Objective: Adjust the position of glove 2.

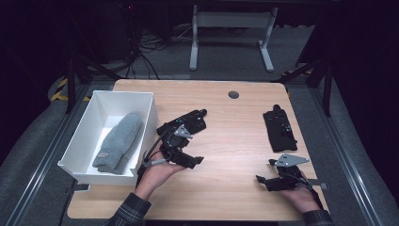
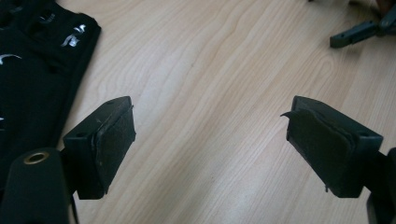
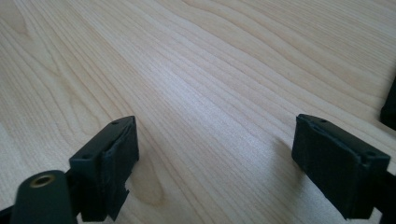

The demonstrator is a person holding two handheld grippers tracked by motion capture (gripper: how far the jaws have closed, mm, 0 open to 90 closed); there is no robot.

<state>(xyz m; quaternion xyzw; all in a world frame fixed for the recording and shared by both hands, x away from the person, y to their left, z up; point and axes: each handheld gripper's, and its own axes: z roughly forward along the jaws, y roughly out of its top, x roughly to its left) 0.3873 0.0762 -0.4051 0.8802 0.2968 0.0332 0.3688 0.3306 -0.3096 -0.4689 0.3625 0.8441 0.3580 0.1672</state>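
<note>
My left gripper (image 1: 190, 149) hangs low over the wooden table (image 1: 235, 141), just right of the white box. It is open, and its jaws (image 2: 210, 144) have only bare wood between them. A black glove with silvery marks (image 1: 190, 121) lies flat right beside it, at the left edge of the left gripper view (image 2: 32, 79). A second black glove (image 1: 280, 129) lies at the table's right side. My right gripper (image 1: 265, 171) rests near the front right edge. It is also open over bare wood (image 3: 215, 158), and shows far off in the left gripper view (image 2: 355, 32).
A white box (image 1: 84, 127) stands at the table's left edge, with a grey knitted pair of gloves (image 1: 120, 141) inside. A round cable hole (image 1: 233, 94) sits at the back of the table. A dark edge (image 3: 390, 105) shows at the right of the right gripper view.
</note>
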